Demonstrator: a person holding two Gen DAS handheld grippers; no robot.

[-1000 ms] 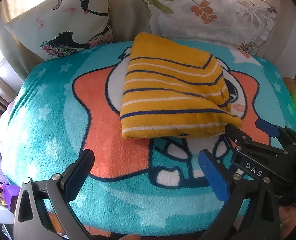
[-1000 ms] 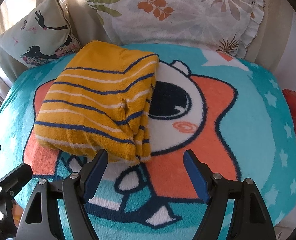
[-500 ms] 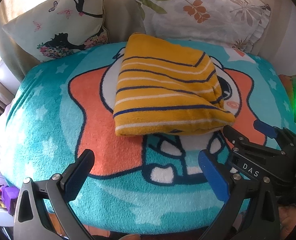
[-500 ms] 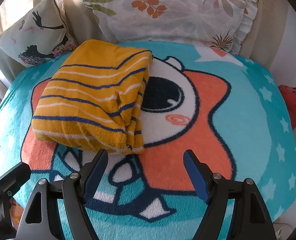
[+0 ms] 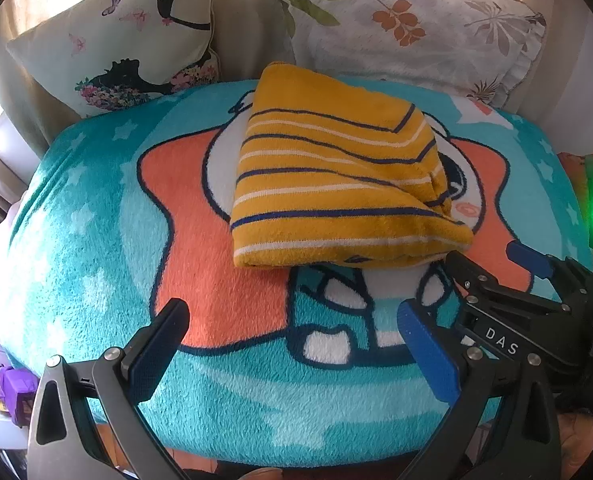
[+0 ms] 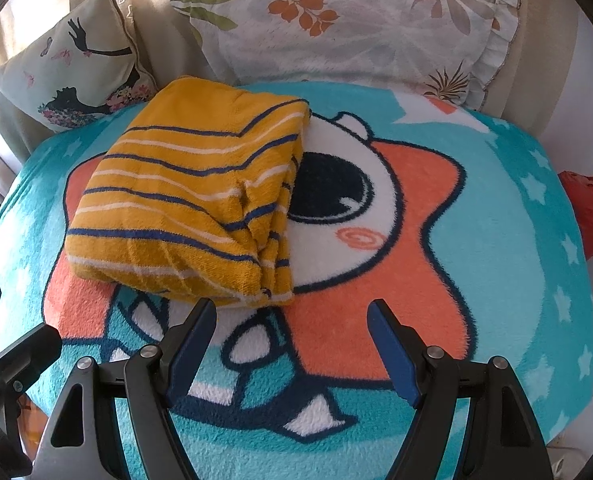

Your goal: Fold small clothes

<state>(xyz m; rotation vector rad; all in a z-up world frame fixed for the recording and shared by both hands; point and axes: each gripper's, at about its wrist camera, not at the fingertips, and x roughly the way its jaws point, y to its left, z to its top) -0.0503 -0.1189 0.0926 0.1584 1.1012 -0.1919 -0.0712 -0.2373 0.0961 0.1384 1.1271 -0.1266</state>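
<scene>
A yellow garment with navy and white stripes [image 5: 336, 184] lies folded into a compact stack on a teal fleece blanket with an orange star cartoon [image 5: 96, 240]. It also shows in the right wrist view [image 6: 192, 208]. My left gripper [image 5: 292, 332] is open and empty, held back from the garment's near edge. My right gripper [image 6: 292, 332] is open and empty, just short of the garment's near right corner. The right gripper also shows at the right of the left wrist view [image 5: 492, 256].
A cushion with a black silhouette figure [image 5: 128, 36] leans at the back left. A leaf-print pillow [image 5: 408, 28] leans at the back right. A red item [image 6: 588, 212] lies past the blanket's right edge. A purple object [image 5: 14, 392] sits low at the left.
Both grippers have drawn back slightly from the folded garment, so it sits a little farther away in both views. The garment itself has not moved.
</scene>
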